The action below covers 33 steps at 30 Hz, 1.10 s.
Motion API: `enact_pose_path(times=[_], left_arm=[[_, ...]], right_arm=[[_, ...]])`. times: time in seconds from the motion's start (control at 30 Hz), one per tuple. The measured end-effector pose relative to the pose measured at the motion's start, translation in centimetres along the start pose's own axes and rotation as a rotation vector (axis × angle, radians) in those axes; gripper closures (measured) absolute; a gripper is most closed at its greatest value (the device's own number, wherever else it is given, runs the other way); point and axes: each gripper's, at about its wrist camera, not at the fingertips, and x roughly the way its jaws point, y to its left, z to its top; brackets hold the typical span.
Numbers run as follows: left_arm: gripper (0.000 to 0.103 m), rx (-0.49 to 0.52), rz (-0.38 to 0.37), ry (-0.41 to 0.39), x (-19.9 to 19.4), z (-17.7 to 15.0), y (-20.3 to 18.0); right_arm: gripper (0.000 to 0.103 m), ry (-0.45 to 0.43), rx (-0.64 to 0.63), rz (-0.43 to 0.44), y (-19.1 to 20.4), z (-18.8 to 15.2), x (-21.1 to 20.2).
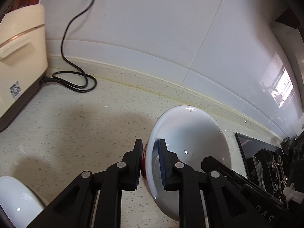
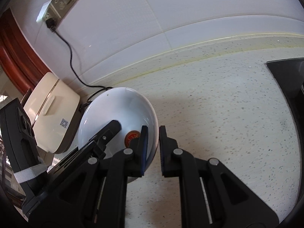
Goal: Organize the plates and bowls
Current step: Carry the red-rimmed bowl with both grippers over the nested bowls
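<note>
Both grippers share one white bowl [image 1: 190, 142] above the speckled counter [image 1: 76, 123]: left gripper [image 1: 151, 163] pinches its rim, right gripper [image 2: 152, 150] clamps the opposite edge. Glazed, slick, breakable china, so the rim is the sensible hold.

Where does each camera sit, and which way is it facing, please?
Left wrist: on the left gripper, facing down over its fingers clamping the white bowl, countertop and wall beyond; right gripper at right.
Right wrist: on the right gripper, likewise facing down, clamping the bowl; left gripper at left.
Shared: bowl, cream appliance, black cord.
</note>
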Motion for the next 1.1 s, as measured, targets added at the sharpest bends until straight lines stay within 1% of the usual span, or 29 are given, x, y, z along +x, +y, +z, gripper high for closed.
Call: enact_pose_path(times=[0.17, 0.3, 0.47, 0.57, 0.67, 0.73, 0.83, 0.9, 1.0, 1.1], left_arm=[[0.085, -0.01, 0.02, -0.036, -1.6, 0.2, 0.4], [0.085, -0.039, 0.012, -0.045, -3.0, 0.2, 1.7], [0.084, -0.035, 0.031, -0.103, -4.9, 0.0, 2.8], [0.082, -0.041, 0.029, -0.121, -5.8, 0.2, 3.5], [0.076, -0.047, 0.031, -0.138, -7.1, 0.5, 4.0], [0.069, -0.055, 0.031, -0.141, -7.6, 0.5, 4.3], [0.069, -0.071, 0.024, -0.142, -8.1, 0.7, 4.8], [0.069, -0.083, 0.01, -0.132, -7.8, 0.9, 5.3], [0.069, -0.088, -0.006, -0.11, -7.6, 1.2, 5.4], [0.069, -0.09, -0.031, -0.089, -7.3, 1.4, 5.5]], right_arm=[[0.089, -0.006, -0.025, 0.034, 1.1, -0.3, -0.3], [0.089, -0.005, -0.037, 0.075, 1.9, -0.6, -0.8], [0.089, -0.025, -0.083, 0.112, 3.6, -1.4, -1.5], [0.089, -0.034, -0.107, 0.126, 4.6, -1.9, -1.5], [0.089, -0.042, -0.128, 0.133, 5.6, -2.3, -1.9], [0.089, -0.042, -0.14, 0.138, 6.1, -2.5, -2.1], [0.089, -0.058, -0.156, 0.14, 7.0, -2.7, -2.8], [0.089, -0.074, -0.16, 0.137, 7.2, -2.8, -3.2], [0.088, -0.081, -0.168, 0.107, 7.6, -3.0, -3.5], [0.089, -0.076, -0.146, 0.089, 7.3, -3.0, -3.1]])
